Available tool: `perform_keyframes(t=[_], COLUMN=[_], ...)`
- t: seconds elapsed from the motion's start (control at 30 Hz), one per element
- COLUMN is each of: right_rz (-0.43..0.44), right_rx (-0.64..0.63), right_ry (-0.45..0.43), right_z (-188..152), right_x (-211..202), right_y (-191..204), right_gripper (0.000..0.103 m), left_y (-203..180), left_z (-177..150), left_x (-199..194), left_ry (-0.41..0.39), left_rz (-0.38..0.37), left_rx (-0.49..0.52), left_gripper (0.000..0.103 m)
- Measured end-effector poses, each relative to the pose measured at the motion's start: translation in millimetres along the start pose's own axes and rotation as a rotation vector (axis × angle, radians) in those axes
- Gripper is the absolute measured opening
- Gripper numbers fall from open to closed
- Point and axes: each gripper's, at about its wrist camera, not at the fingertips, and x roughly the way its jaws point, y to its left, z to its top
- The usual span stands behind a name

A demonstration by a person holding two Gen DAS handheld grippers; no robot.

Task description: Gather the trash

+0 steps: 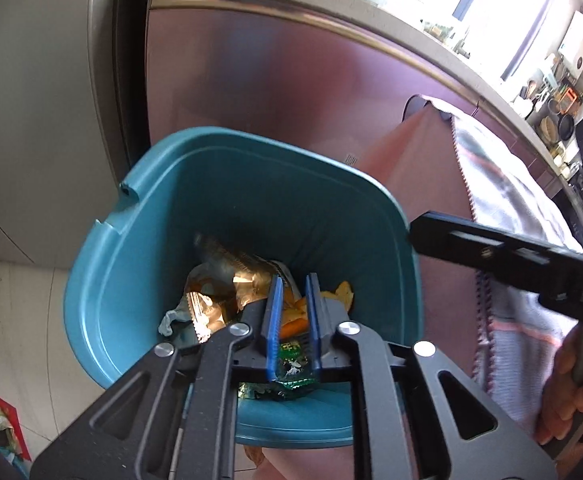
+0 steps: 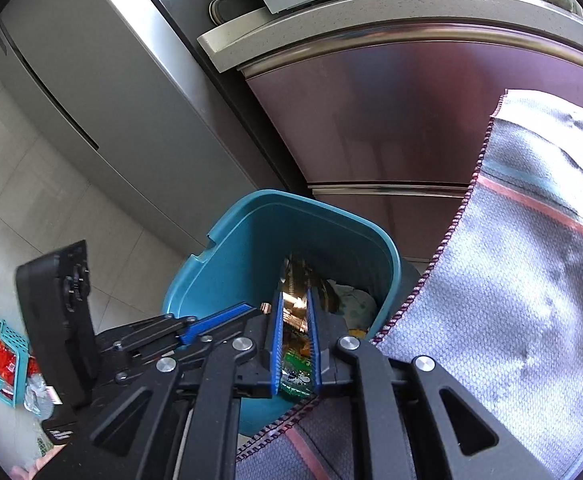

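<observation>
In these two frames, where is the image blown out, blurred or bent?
Left wrist view: window blown out, cabinet soft, counter edge bowed. Right wrist view: dark fisheye corners, fridge lines curved, bin evenly lit and fairly sharp.

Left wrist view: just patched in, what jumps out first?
The teal plastic trash bin fills the middle, standing on the floor against a glossy maroon cabinet. Shiny gold and green wrappers lie at its bottom, seen between the left gripper's blue pads, held slightly apart. At right, a grey woven towel with pink stripes hangs beside the bin.
</observation>
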Motion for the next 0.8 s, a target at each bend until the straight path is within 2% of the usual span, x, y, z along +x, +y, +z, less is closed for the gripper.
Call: perform_keyframes(t=[0.07,0.13,0.17,0.23,0.27,0.3,0.33,0.4,0.43,0.47,0.5,0.53,0.6,0.8], right_rz=[0.009,0.019,0.023,0.017,0.009,0.001,-0.013,-0.061,-0.087,-0.117,-0.160,-0.192,-0.268,-0.466], right_rx=[0.001,0.004,0.001,-0.015,-0.023,-0.032,-0.045,-0.073,-0.089,-0.102,-0.105,-0.112,-0.121,-0.101], right_ry=[-0.017,-0.048,-0.068,-0.107,-0.129,-0.149,-0.171,-0.229,-0.260,-0.300,-0.343,-0.383,-0.460,-0.615], right_z=[-3.4,-8.7,-12.4,-21.2,-26.5,-32.2,-38.3,-52.9,-61.0,-70.1,-79.6,-88.9,-108.0,-158.6], right_x=[-6.4,-16.6,-23.8,-38.4,-47.1,-56.3,-66.1,-88.5,-100.2,-113.3,-126.8,-138.9,-160.8,-205.6], right_y=[-2.3,-4.3,-5.0,-5.2,-5.5,-5.6,-5.0,-2.9,-1.7,-1.0,-0.8,0.0,1.3,-3.8], right_gripper=[0.018,0.026,0.033,0.037,0.043,0.048,0.051,0.066,0.069,0.076,0.084,0.086,0.097,0.097], left_y=[-4.1,-8.5,-11.1,-16.1,-19.1,-22.3,-25.4,-34.5,-40.1,-46.5,-51.3,-58.6,-72.0,-108.3], left_z=[-2.4,-3.9,-4.8,-7.5,-8.6,-10.2,-12.3,-17.7,-21.3,-25.6,-32.2,-38.4,-44.6,-71.1], left_x=[-2.1,-8.1,-12.7,-24.0,-32.1,-40.7,-49.5,-70.6,-79.2,-88.3,-98.5,-107.1,-121.2,-153.1], left_ry=[-0.013,-0.039,-0.057,-0.099,-0.127,-0.156,-0.183,-0.253,-0.280,-0.307,-0.343,-0.380,-0.426,-0.554], left_rz=[-0.001,-0.006,-0.007,-0.006,-0.005,-0.007,-0.005,-0.007,-0.012,-0.011,-0.012,-0.016,-0.019,-0.009], left_rx=[0.011,0.020,0.028,0.047,0.058,0.071,0.080,0.103,0.119,0.134,0.146,0.162,0.189,0.235], left_gripper=[0.022,0.034,0.037,0.050,0.053,0.061,0.071,0.081,0.090,0.095,0.098,0.097,0.097,0.097])
